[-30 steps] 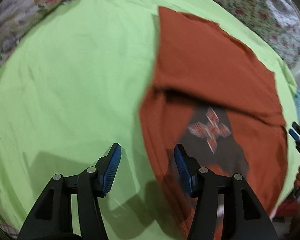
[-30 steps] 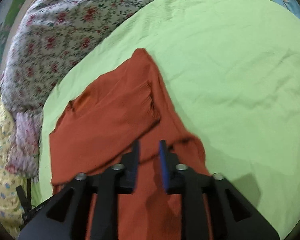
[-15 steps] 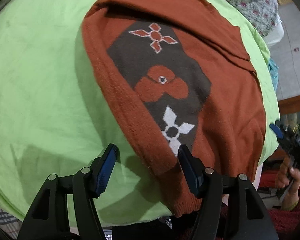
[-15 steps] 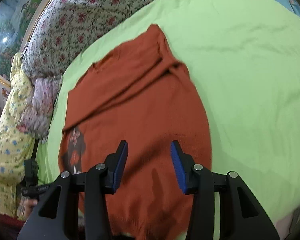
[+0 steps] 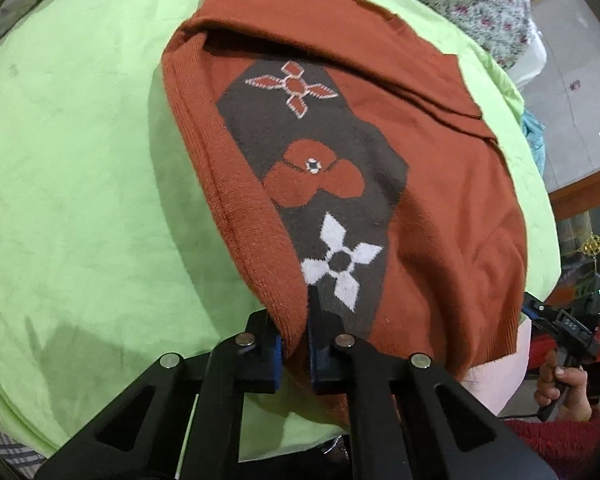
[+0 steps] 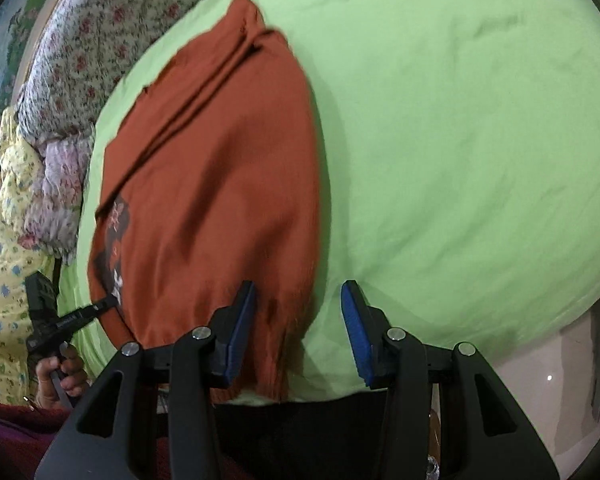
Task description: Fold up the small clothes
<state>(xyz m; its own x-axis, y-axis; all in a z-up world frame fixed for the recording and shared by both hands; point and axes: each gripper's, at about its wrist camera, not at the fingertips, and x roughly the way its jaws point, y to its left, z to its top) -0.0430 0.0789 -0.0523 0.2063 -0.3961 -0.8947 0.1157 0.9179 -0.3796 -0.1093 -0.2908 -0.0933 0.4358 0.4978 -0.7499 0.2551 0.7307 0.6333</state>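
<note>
A rust-orange knit sweater (image 5: 440,184) with a dark panel of flower motifs lies partly folded on a light green sheet (image 5: 80,160). My left gripper (image 5: 296,344) is shut on the sweater's ribbed near corner, below the white flower. In the right wrist view the sweater (image 6: 228,184) shows its plain side, and my right gripper (image 6: 300,328) is open, its jaws astride the sweater's near right corner at the bed's edge. The right gripper also shows at the far right of the left wrist view (image 5: 560,328); the left gripper shows at the left of the right wrist view (image 6: 72,312).
A floral quilt (image 6: 80,40) lies bunched at the far side of the bed. A yellow floral cloth (image 6: 4,280) hangs at the left. The green sheet's near edge (image 6: 420,380) drops off to tiled floor (image 5: 572,92) beyond the bed.
My left gripper has closed on the sweater's near corner; it was open half a second ago. My right gripper let go, opened wide and drew back to the near right corner.
</note>
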